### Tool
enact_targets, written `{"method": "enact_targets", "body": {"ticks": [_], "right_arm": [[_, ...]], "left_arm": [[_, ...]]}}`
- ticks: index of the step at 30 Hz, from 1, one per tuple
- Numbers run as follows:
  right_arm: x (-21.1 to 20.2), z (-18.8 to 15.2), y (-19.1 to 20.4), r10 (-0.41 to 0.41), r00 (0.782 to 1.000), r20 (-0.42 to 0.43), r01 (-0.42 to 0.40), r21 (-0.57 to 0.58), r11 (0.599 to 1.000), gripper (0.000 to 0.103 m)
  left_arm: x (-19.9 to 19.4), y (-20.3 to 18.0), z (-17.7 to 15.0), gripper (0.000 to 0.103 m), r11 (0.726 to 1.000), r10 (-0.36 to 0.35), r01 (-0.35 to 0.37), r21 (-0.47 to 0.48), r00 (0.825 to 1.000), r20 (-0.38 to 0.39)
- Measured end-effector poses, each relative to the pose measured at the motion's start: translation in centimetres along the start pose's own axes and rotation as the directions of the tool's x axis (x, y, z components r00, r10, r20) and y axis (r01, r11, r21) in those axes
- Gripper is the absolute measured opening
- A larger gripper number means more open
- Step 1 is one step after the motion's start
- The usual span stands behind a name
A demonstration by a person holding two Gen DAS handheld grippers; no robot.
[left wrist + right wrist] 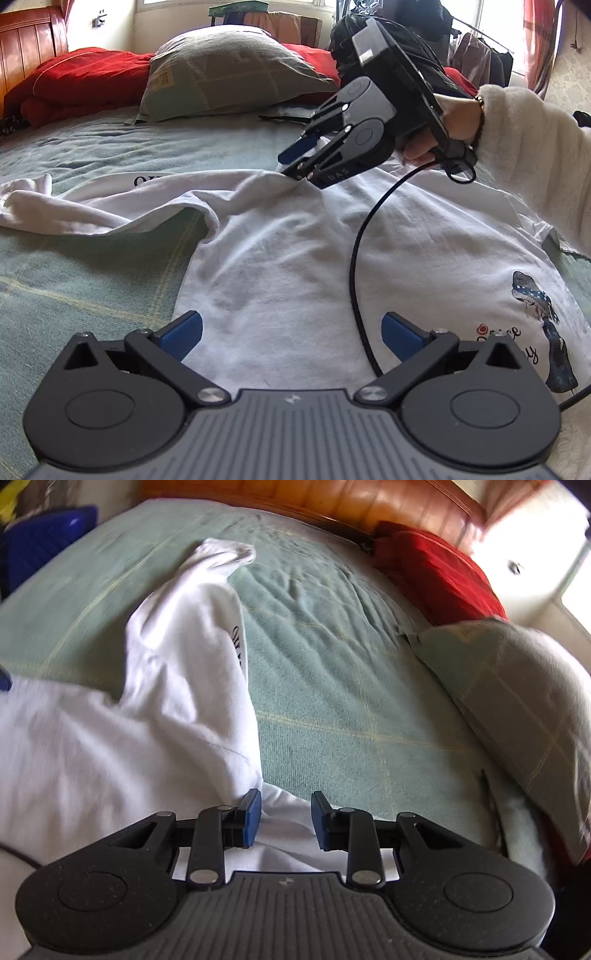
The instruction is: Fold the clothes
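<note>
I am seeing one white shirt (280, 258) lying on the bed (74, 266), its body spread flat with a cartoon print near my right side, and one long sleeve (55, 210) stretched out to the left.

My right tool (295, 168) is resting at the shoulder of the shirt, where the cloth is rising into a small ridge. In the right wrist view its pads are standing a little apart with white cloth lying between them, so I am judging it as partly released, not clenched on the fabric. My left tool (291, 338) is hovering over the lower part of the shirt with its fingers spread wide, holding nothing.

I am judging that the sleeve fold is the step in hand. The next move is calling for a firm pinch at the shoulder, then carrying the sleeve across the body.

Counting: one shirt, two tools, one pillow (229, 74), one red blanket (74, 85).
</note>
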State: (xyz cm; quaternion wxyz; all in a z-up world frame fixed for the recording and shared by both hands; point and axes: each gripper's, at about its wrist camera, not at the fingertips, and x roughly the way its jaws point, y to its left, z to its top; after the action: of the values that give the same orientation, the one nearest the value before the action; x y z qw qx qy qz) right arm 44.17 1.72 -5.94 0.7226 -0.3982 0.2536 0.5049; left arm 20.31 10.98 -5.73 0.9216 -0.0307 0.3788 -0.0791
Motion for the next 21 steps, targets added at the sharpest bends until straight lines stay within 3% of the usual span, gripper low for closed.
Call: {"method": "enact_targets", "body": {"ticks": [2, 4, 6, 9, 10, 11, 14, 21], "right_arm": [[0.0, 0.3, -0.5, -0.007, 1.000, 0.003, 0.007, -0.006, 1.000, 0.045], [0.6, 0.6, -1.1, -0.007, 1.000, 0.002, 0.007, -0.014, 1.000, 0.047], [1.7, 0.7, -1.5, 0.027, 0.999, -0.026, -0.027, -0.028, 0.999, 0.047], [2.2, -0.2, -3.0, 0.100, 0.995, -0.028, -0.098, 0.066, 0.993, 0.047], [2.3, -0.4, -3.7, 0.132, 0.991, -0.028, -0.128, 0.113, 0.985, 0.045], [2.3, -0.3, -3.8, 0.125, 0.992, -0.020, -0.122, 0.127, 0.984, 0.030], [2.2, 0.1, -4.1, 0.097, 0.995, 0.004, -0.097, 0.164, 0.982, 0.011], [2.1, 1.2, -4.7, 0.028, 0.998, 0.057, -0.041, 0.249, 0.968, 0.008]], "left_arm": [[0.1, -0.2, -0.1, 0.102, 1.000, -0.007, 0.007, 0.007, 1.000, -0.005], [0.1, -0.4, -0.2, 0.102, 1.000, -0.018, 0.018, 0.015, 1.000, -0.009], [0.1, -0.5, -0.3, 0.102, 1.000, -0.027, 0.027, 0.017, 1.000, -0.011], [0.0, -0.6, -0.5, 0.102, 0.999, -0.035, 0.035, 0.017, 0.999, -0.013], [-0.1, -0.6, -0.6, 0.102, 0.999, -0.038, 0.038, 0.016, 0.999, -0.012], [-0.2, -0.6, -0.6, 0.102, 0.999, -0.040, 0.040, 0.015, 0.999, -0.011], [-0.1, -0.4, -0.6, 0.102, 0.999, -0.042, 0.042, 0.007, 0.999, -0.009], [-0.6, -0.1, -0.2, 0.102, 0.999, -0.032, 0.032, -0.020, 0.999, 0.010]]}}
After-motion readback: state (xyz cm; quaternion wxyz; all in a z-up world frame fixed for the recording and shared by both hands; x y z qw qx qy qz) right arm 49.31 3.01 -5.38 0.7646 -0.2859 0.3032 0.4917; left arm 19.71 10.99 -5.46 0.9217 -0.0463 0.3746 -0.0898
